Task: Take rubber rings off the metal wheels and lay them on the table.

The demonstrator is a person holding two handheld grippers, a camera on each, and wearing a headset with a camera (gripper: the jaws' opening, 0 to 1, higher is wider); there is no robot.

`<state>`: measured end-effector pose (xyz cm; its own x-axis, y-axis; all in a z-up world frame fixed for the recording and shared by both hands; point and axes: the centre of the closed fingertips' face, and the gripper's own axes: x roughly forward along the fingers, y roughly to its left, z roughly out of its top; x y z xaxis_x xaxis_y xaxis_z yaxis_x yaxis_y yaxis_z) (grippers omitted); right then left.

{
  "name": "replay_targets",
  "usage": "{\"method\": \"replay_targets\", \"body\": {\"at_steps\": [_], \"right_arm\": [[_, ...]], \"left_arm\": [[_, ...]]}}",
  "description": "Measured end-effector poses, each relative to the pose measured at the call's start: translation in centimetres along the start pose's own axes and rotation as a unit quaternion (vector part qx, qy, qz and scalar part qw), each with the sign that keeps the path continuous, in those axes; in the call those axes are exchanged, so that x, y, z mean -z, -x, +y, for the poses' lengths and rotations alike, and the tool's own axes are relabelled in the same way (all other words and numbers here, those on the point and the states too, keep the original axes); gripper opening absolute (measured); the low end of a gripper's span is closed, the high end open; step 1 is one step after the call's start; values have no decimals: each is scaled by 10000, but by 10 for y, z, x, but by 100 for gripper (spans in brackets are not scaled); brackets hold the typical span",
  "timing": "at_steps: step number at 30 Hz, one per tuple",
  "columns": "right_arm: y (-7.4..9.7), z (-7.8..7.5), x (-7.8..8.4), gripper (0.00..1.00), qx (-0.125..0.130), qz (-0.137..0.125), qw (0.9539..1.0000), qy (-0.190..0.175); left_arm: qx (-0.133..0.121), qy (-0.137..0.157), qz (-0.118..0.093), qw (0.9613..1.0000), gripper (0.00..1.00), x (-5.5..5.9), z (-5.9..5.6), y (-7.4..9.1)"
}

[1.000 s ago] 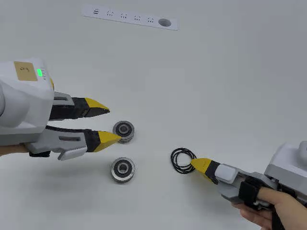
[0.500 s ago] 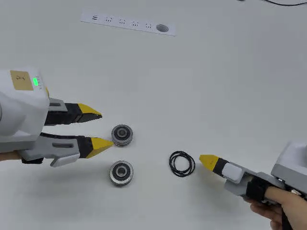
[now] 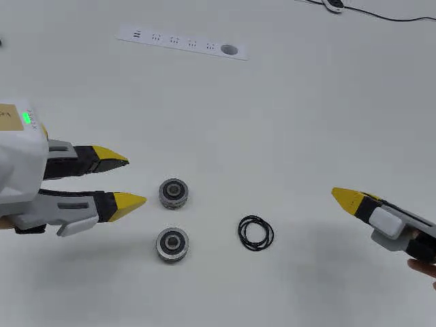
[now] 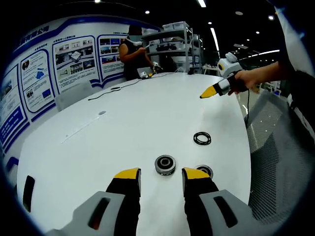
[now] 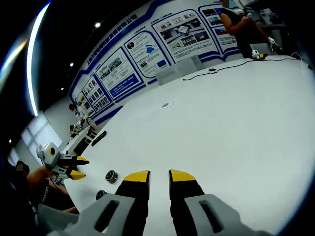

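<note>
Two metal wheels lie on the white table, one (image 3: 174, 193) farther and one (image 3: 172, 243) nearer, both bare of rings. Several black rubber rings (image 3: 256, 233) lie in a loose heap to their right. My left gripper (image 3: 135, 180) hovers open just left of the far wheel, nothing between its jaws. In the left gripper view the far wheel (image 4: 165, 164) sits beyond the open left gripper (image 4: 161, 173), with the rings (image 4: 202, 138) farther off. My right gripper (image 3: 338, 194) hangs well right of the rings. In the right gripper view the right gripper (image 5: 159, 175) shows a narrow gap, holding nothing.
A white power strip (image 3: 182, 42) lies at the back of the table. A dark cable with a small device (image 3: 334, 5) runs along the far right corner. A person (image 4: 133, 49) stands past the table's far end. The table edge (image 4: 246, 162) drops off beside the wheels.
The right gripper has drawn back to the right, away from the rubber rings, which stay on the table. The left gripper has pulled back left from the wheels.
</note>
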<state>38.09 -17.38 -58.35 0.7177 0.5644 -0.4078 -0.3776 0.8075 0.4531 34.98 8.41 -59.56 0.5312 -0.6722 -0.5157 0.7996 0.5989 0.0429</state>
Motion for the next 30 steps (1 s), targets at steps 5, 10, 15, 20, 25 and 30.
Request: {"method": "replay_targets", "body": {"at_steps": [5, 10, 15, 20, 25, 30], "right_arm": [[6, 16, 2, 24, -347, 99, 9975, 609], [10, 36, 11, 34, -632, 346, 9901, 1205], [16, 44, 27, 40, -732, 670, 9799, 1731], [20, 50, 45, 48, -844, 980, 9656, 2256], [18, 47, 54, 60, -710, 1097, 9554, 2649], [17, 54, 60, 64, -864, 1235, 9467, 2847]], "left_arm": [[56, -9, 40, 10000, 39, 3, -8, 5], [82, 66, -2, 9999, 45, 11, -19, 8], [130, 110, 17, 9999, 50, 21, -32, 12], [152, 227, 2, 9996, 59, 29, -37, 17], [149, 259, 64, 9995, 68, 35, -41, 20], [111, 294, 61, 9995, 77, 38, -43, 22]]}}
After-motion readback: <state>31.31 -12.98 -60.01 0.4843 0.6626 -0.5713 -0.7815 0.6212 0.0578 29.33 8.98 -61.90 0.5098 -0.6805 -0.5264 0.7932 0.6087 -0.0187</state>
